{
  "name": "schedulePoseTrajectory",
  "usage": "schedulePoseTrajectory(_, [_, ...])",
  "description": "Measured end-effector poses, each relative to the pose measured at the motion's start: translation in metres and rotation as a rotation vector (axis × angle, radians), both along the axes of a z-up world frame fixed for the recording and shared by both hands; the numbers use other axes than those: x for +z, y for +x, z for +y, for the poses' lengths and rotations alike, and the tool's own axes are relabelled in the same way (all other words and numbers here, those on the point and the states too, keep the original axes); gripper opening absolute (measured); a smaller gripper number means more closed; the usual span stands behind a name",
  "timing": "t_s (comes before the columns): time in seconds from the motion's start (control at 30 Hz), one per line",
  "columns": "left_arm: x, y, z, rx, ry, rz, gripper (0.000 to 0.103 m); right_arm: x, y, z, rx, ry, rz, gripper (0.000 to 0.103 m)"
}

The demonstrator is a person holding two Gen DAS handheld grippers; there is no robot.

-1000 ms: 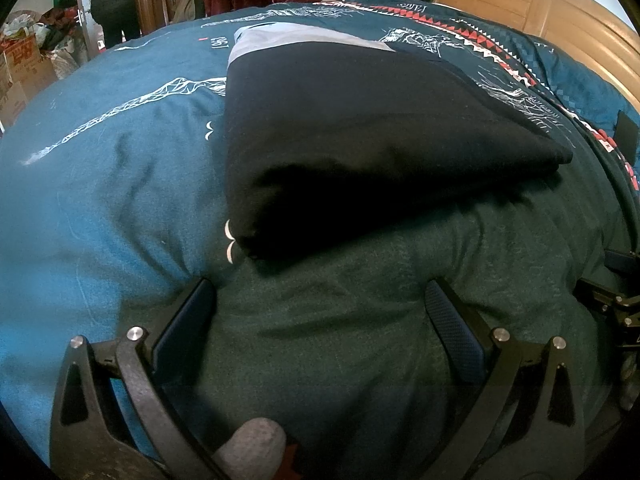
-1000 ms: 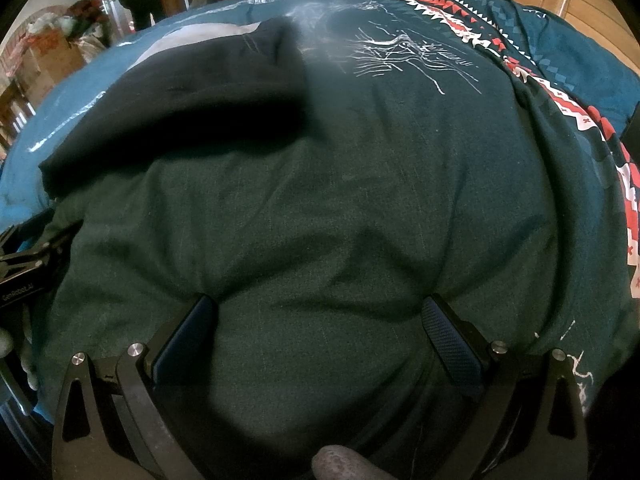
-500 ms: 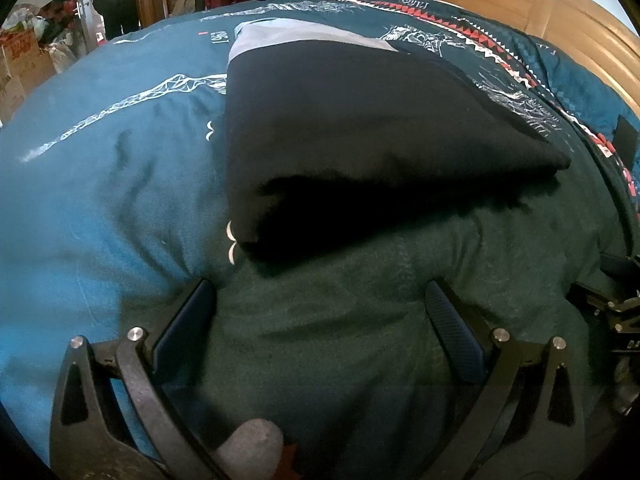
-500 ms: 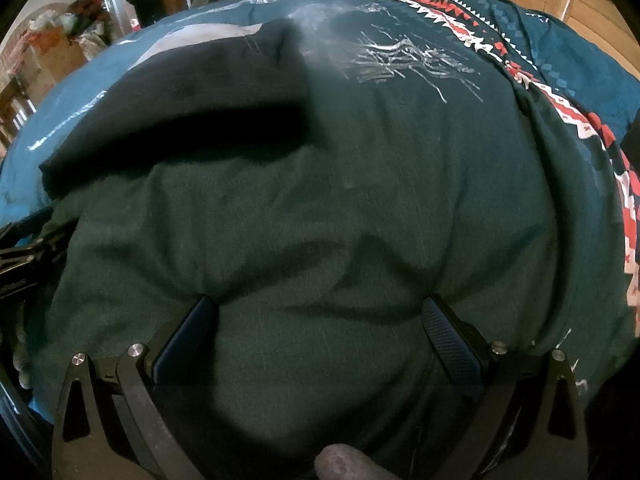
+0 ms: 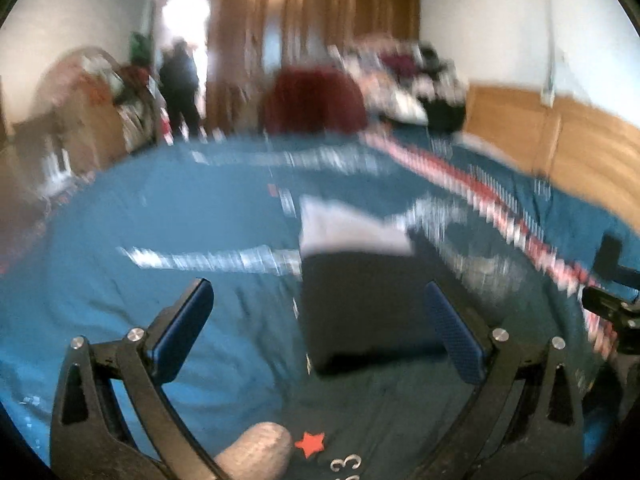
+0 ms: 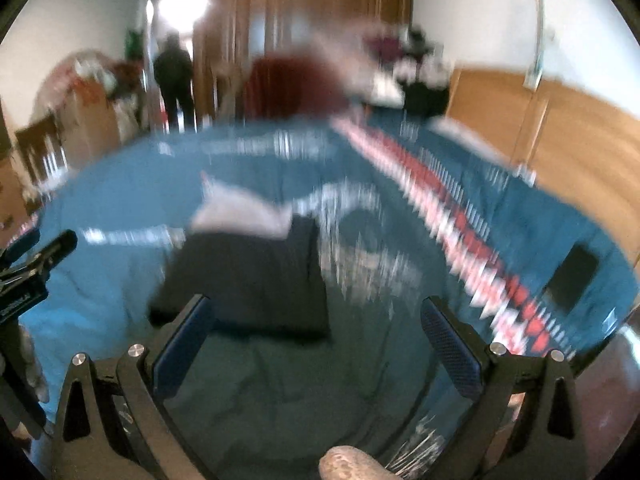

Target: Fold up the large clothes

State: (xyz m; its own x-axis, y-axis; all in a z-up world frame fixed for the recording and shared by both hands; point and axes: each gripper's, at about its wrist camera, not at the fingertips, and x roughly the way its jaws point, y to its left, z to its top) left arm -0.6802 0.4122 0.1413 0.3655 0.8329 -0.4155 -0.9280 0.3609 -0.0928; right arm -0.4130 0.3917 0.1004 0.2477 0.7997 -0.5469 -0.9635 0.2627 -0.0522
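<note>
Two tongs, left point(image 5: 318, 334) and right point(image 6: 316, 344), both spread, empty; one folded black garment point(image 5: 360, 300) on one bed point(image 5: 180, 216).

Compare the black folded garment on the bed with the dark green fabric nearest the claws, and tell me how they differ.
The black folded garment is near black with a pale grey layer showing at its far end; the dark green fabric is plain deep green. The garment forms a compact block with a straight near edge; the green fabric spreads wide with soft wrinkles. The garment lies farther away; the green fabric reaches under both open claws. Both rest on the blue bedspread.
</note>
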Motion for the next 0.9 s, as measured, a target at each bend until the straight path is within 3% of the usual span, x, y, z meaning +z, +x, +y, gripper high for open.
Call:
schedulePoseTrajectory(0.13, [0.042, -0.015, -0.022, 0.016, 0.14, -0.081, 0.103, 0.046, -0.013, -0.027, -0.005, 0.107, -0.016, 0.103])
schedulePoseTrajectory(0.27, [0.061, -0.018, -0.03, 0.014, 0.17, -0.07, 0.103, 0.07, -0.025, -0.043, -0.014, 0.152, -0.008, 0.103])
schedulePoseTrajectory(0.53, [0.069, -0.018, -0.016, 0.026, 0.102, 0.033, 0.103, 0.098, -0.042, -0.061, 0.0, 0.168, 0.011, 0.103])
schedulePoseTrajectory(0.67, [0.065, -0.024, -0.008, 0.045, 0.026, 0.019, 0.103, 0.1, -0.043, -0.052, -0.023, 0.145, 0.005, 0.103])
schedulePoseTrajectory(0.9, [0.071, -0.017, -0.028, 0.05, 0.058, 0.04, 0.103, 0.107, -0.043, -0.047, -0.018, 0.158, 0.018, 0.103])
